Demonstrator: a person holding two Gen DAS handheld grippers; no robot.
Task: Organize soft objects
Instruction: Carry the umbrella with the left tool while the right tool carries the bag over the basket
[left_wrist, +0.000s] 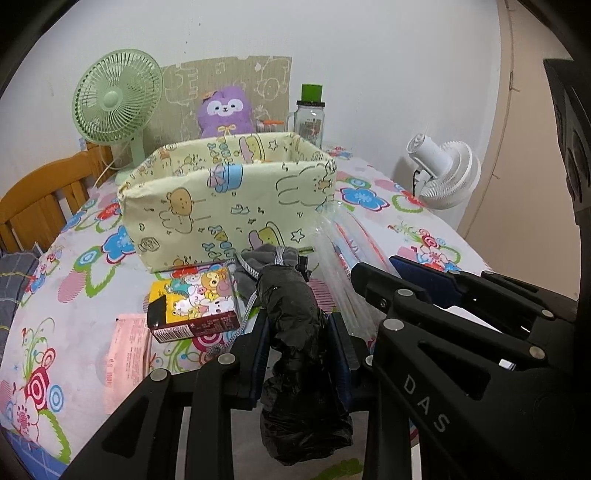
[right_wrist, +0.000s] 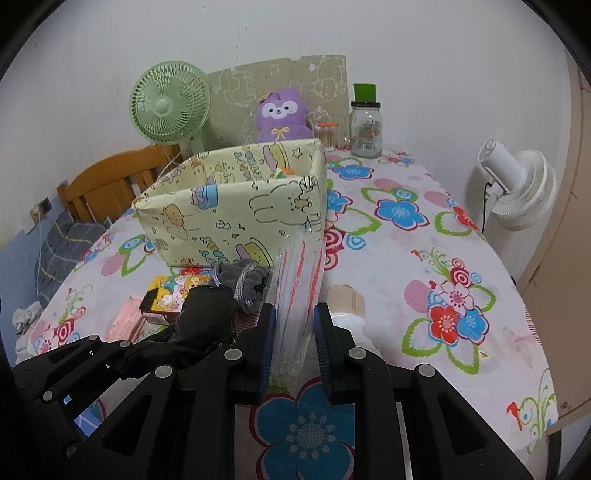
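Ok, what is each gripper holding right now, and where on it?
Left gripper clamps the black plastic bag around its middle. Right gripper clamps the clear plastic sleeve near its lower end.

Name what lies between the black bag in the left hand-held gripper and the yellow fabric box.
A grey drawstring pouch lies there, seen in both wrist views.
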